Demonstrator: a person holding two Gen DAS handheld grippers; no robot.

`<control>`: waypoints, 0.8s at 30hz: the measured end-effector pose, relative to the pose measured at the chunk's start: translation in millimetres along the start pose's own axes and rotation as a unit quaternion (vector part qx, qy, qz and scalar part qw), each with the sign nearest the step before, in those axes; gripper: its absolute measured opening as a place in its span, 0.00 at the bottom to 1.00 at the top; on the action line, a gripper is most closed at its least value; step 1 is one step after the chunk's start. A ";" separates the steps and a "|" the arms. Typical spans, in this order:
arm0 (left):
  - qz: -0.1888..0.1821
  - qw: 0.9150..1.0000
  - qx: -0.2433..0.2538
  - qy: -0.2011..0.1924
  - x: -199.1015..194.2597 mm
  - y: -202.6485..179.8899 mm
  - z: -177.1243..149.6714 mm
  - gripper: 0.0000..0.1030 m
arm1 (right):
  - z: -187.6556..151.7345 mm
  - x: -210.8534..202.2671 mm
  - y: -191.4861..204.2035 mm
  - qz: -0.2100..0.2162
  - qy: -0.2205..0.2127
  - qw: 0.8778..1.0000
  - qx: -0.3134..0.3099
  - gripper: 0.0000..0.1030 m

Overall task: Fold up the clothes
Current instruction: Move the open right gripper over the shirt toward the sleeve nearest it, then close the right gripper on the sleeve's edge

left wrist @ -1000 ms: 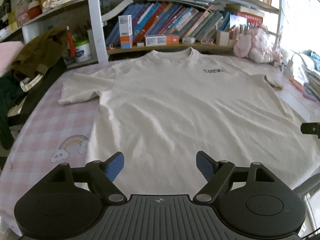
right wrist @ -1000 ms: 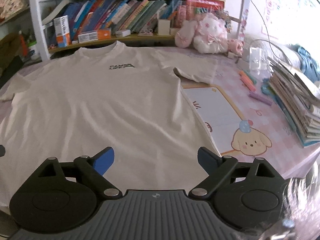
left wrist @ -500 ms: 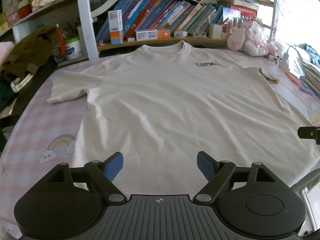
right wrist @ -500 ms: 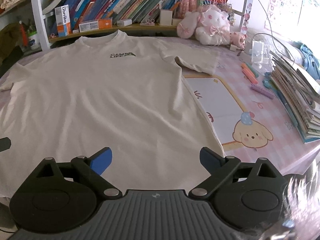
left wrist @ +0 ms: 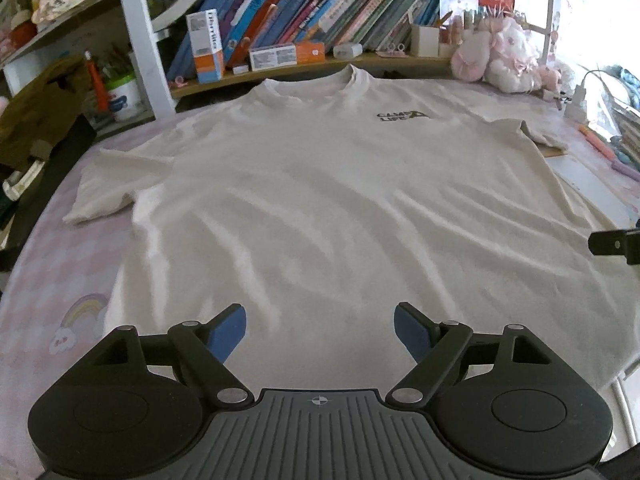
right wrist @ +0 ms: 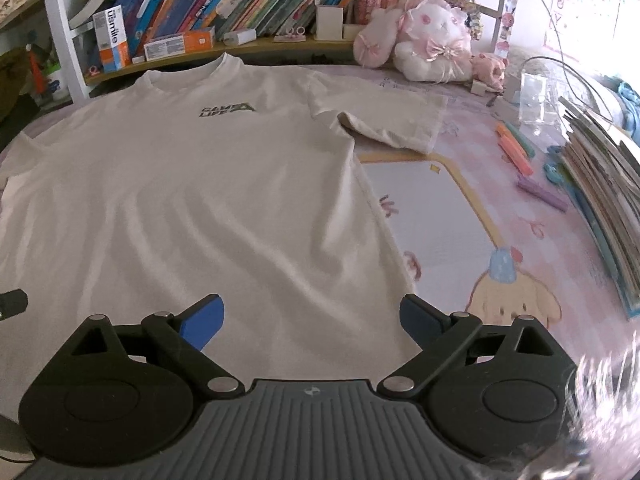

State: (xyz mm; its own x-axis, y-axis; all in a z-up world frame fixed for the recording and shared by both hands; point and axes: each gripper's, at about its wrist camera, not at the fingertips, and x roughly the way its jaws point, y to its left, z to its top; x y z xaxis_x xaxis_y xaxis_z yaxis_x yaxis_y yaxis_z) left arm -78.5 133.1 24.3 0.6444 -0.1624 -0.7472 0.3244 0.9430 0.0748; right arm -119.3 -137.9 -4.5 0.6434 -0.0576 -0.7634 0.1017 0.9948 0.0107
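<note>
T-shirt [left wrist: 320, 208] spread flat, front up, on pink checked table [left wrist: 68, 264], collar toward bookshelf [left wrist: 280, 12], sleeves out to both sides. Left tongs [left wrist: 320, 330] released, empty, above hem. Right tongs [right wrist: 310, 318] likewise spread wide, empty, over shirt's lower right edge beside cartoon mat [right wrist: 436, 216].

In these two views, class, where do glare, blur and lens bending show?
Left wrist view: shelf bows from fisheye; window glare washes out the upper right. Right wrist view: same glare at upper right; smeared blur in the bottom right corner; shirt sharp.
</note>
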 end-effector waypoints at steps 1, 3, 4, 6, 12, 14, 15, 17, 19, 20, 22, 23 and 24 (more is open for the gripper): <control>0.001 1.000 0.000 0.002 3.7 -4.8 4.1 0.81 | 4.6 4.8 -4.8 0.002 0.000 1.000 -0.001 0.92; 0.004 1.000 -0.003 0.004 10.7 -13.0 12.1 0.81 | 12.0 12.9 -14.1 0.006 0.000 1.000 -0.002 0.92; 0.006 1.000 -0.005 0.005 14.2 -16.8 16.0 0.81 | 15.5 16.8 -18.7 0.008 0.000 1.000 -0.003 0.92; 0.006 1.000 -0.012 0.009 21.1 -23.8 23.2 0.81 | 22.4 24.8 -29.8 0.011 0.001 1.000 0.001 0.92; 0.024 0.999 -0.043 0.020 33.3 -38.2 38.0 0.81 | 42.3 49.7 -69.2 0.022 0.002 0.999 0.042 0.92; 0.032 0.998 -0.053 0.025 35.4 -41.4 41.1 0.81 | 49.3 59.0 -84.0 0.035 0.003 0.997 0.063 0.92; 0.037 0.997 -0.057 0.028 36.2 -42.4 42.3 0.81 | 52.6 63.3 -90.4 0.042 0.002 0.996 0.073 0.92; 0.046 0.996 -0.065 0.034 38.1 -43.8 45.0 0.81 | 62.0 73.1 -103.9 0.057 -0.001 0.994 0.092 0.92; 0.056 0.995 -0.072 0.040 39.9 -45.1 47.1 0.81 | 71.7 82.5 -116.2 0.069 -0.004 0.992 0.106 0.92; 0.061 0.994 -0.076 0.043 40.8 -45.8 48.2 0.81 | 76.6 86.7 -121.8 0.073 -0.006 0.991 0.113 0.92; 0.070 0.993 -0.079 0.049 42.8 -48.3 49.7 0.81 | 86.8 95.4 -133.2 0.081 -0.010 0.989 0.127 0.92; 0.073 0.993 -0.078 0.053 43.8 -50.0 50.4 0.81 | 92.1 100.4 -139.6 0.085 -0.012 0.987 0.136 0.92; 0.077 0.992 -0.076 0.057 44.8 -52.4 51.1 0.81 | 97.0 105.5 -146.1 0.089 -0.013 0.985 0.145 0.92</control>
State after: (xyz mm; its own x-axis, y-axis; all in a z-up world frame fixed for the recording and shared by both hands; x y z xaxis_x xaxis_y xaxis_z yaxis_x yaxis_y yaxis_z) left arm -31.2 61.5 20.6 0.5926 0.0125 -0.8054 0.1142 0.9885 0.0994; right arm 7.4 -297.6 -24.0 0.6895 0.1099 -0.7159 0.1962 0.9231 0.3306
